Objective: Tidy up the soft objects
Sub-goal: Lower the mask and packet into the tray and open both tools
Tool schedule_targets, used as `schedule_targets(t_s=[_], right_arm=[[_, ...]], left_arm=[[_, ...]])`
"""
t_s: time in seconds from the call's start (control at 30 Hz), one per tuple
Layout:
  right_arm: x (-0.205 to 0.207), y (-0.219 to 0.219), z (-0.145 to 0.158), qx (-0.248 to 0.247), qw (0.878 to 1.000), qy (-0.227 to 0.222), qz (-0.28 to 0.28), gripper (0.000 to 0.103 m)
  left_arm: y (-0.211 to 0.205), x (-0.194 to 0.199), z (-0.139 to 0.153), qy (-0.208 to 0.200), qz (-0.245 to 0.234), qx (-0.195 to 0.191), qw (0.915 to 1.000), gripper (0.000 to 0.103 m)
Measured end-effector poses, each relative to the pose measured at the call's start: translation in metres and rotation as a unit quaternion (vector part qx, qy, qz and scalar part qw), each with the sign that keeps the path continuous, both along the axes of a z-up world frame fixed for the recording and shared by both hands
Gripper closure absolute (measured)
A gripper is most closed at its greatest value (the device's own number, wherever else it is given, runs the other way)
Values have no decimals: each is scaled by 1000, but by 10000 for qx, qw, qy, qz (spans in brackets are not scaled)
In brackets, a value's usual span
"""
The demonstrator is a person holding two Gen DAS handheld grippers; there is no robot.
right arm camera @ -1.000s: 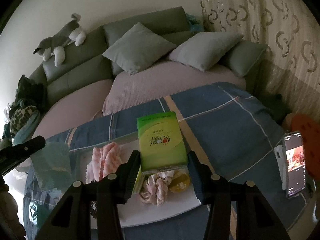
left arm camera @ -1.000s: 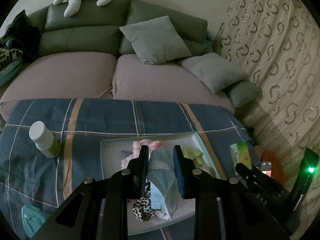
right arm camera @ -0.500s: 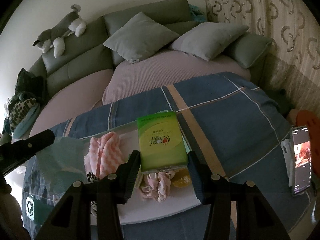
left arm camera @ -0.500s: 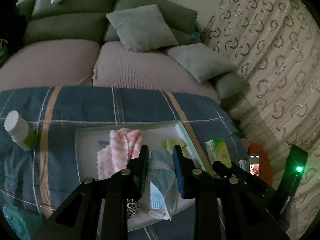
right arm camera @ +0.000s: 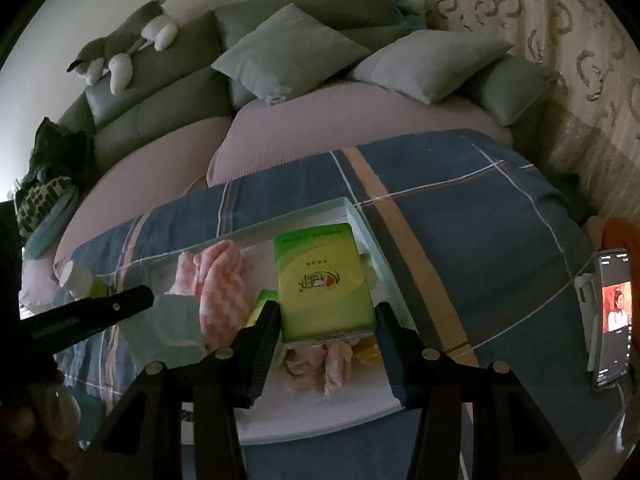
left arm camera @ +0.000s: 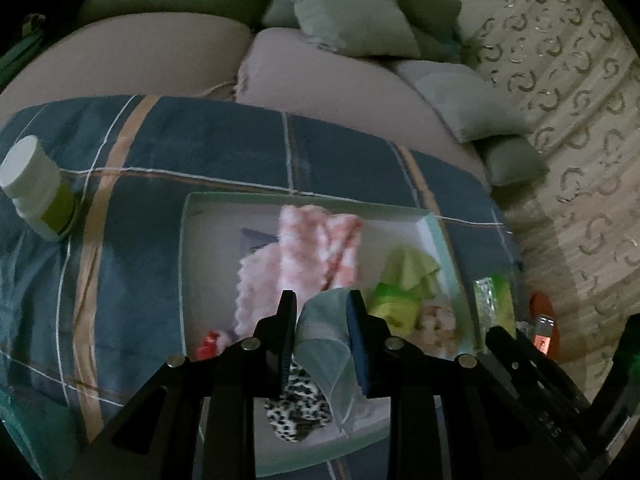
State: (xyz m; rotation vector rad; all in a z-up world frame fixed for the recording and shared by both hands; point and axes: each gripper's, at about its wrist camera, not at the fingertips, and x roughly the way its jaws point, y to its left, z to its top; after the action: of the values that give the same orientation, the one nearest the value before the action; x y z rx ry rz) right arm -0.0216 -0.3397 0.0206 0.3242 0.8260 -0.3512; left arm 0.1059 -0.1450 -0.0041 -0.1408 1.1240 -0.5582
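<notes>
The leopard-print cloth (left arm camera: 298, 404) lies partly hidden behind the left gripper (left arm camera: 322, 308) and its face mask (left arm camera: 326, 344). The green tissue pack (right arm camera: 324, 280) covers part of the crumpled pink cloth (right arm camera: 324, 364). The phone (right arm camera: 612, 316) screen is too small to read.

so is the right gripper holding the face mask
No, the right gripper is clamped on a green tissue pack; the face mask is pinched in the left gripper.

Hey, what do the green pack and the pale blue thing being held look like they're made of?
Green pack: glossy plastic film, judging by its sheen and crimped end; likely tissues. Pale blue piece: thin, matte, non-woven-looking fabric with a hemmed edge, drooping limply; possibly a face mask.
</notes>
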Motion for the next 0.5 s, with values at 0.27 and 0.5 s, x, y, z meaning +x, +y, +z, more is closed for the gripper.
schedule_targets(t_s=[0.27,0.5], right_arm=[[11,14,-10,-62,9995,208,223,52],[19,24,-19,-80,9984,381,406,52]], left_arm=[[2,4,-11,104,126,354,9992,77],[11,1,2,-69,235,528,9983,51]])
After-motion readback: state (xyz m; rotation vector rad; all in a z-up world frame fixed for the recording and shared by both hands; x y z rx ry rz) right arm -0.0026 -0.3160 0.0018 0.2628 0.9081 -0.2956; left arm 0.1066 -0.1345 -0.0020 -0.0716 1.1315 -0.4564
